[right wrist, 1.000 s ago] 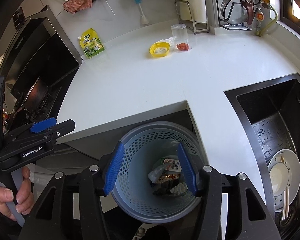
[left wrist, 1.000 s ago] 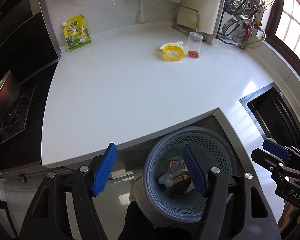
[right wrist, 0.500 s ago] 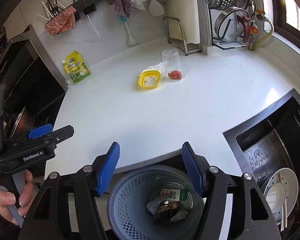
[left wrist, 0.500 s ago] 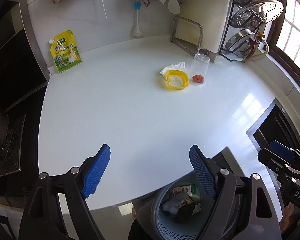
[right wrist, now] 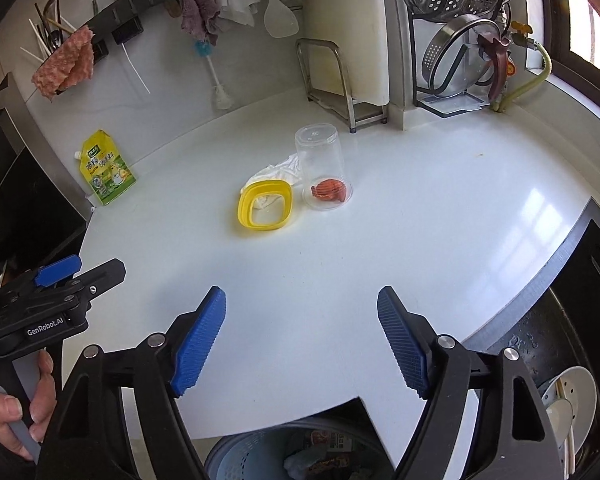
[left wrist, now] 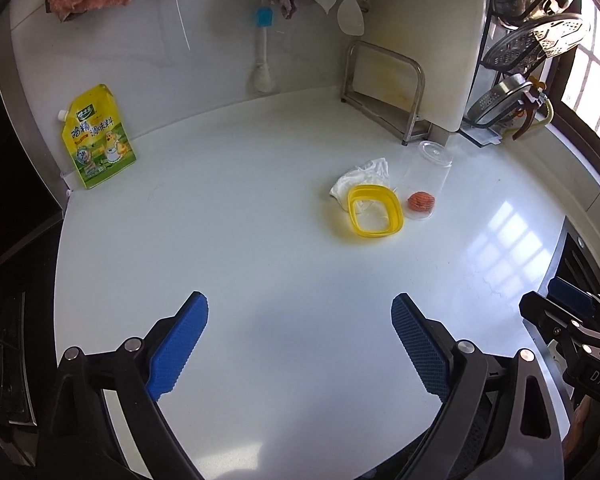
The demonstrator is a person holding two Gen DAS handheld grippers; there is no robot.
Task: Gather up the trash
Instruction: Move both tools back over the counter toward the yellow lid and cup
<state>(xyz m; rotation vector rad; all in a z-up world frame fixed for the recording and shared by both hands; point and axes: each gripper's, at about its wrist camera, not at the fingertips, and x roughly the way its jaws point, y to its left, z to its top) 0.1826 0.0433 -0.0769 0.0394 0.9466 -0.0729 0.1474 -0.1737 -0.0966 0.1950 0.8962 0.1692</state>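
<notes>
— Pose of both tools?

— The left gripper and the right gripper hover over the white countertop, each with blue pads spread wide, nothing between them. A hand grips the left tool's handle.

— Readable text?

— "GenRobot.AI" on the left tool body; "DAS" on the right. One yellow seasoning pouch, printed in Chinese, stands far ahead-left.

— Trash count?

— Ahead of both grippers: one yellow plastic rectangular ring, one crumpled white tissue touching behind it, and one clear inverted plastic cup covering one orange-red scrap. One blue perforated bin holding wrappers sits beneath the right gripper.
</notes>
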